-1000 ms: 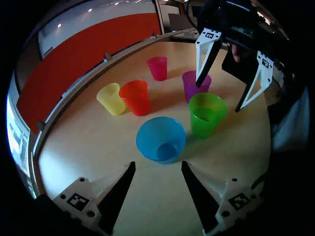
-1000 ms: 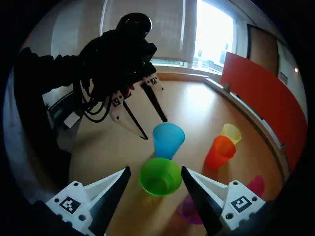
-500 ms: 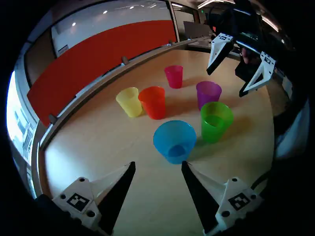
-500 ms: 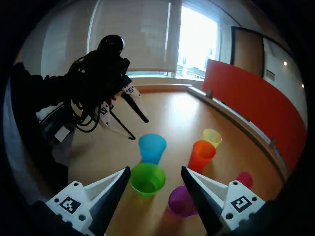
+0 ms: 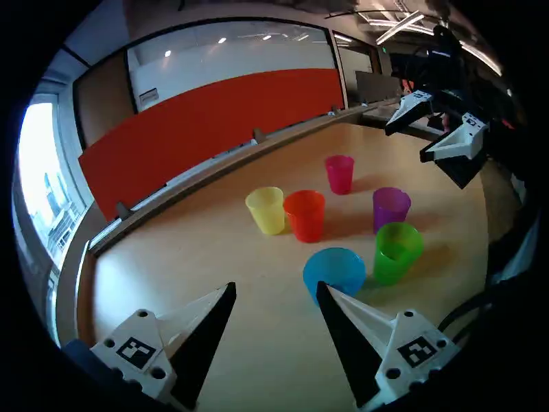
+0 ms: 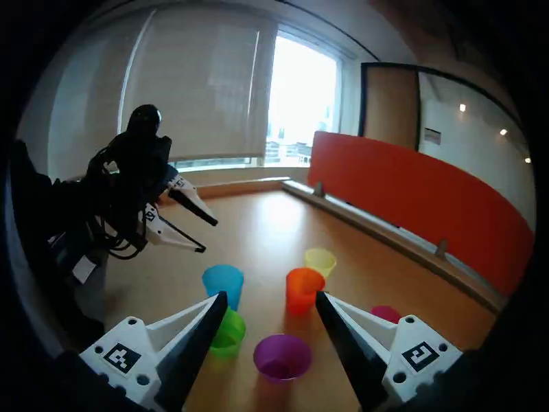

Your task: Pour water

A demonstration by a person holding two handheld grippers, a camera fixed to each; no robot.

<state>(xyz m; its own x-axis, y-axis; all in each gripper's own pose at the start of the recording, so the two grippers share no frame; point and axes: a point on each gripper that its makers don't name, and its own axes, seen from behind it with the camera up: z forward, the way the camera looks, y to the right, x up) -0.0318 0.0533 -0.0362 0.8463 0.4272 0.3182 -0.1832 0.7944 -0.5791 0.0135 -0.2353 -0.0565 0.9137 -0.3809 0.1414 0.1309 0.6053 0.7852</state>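
Note:
Several plastic cups stand on a wooden table (image 5: 206,247): blue cup (image 5: 334,271), green cup (image 5: 396,251), purple cup (image 5: 390,208), pink cup (image 5: 339,173), orange cup (image 5: 305,215) and yellow cup (image 5: 265,209). My left gripper (image 5: 274,292) is open and empty, raised above the table's near side, just short of the blue cup. My right gripper (image 6: 269,302) is open and empty, raised over the purple cup (image 6: 281,357) and green cup (image 6: 226,334). In the left gripper view the right gripper (image 5: 439,134) hangs high at the far right.
An orange partition wall (image 5: 206,130) runs along the table's far edge, with a raised rail (image 5: 206,182) in front of it. A bright window (image 6: 302,110) lies beyond. A person's dark sleeve and cables sit behind the left gripper (image 6: 182,220).
Both grippers have lifted up and drawn back from the cups, which now look smaller and farther. The cups have stayed in place.

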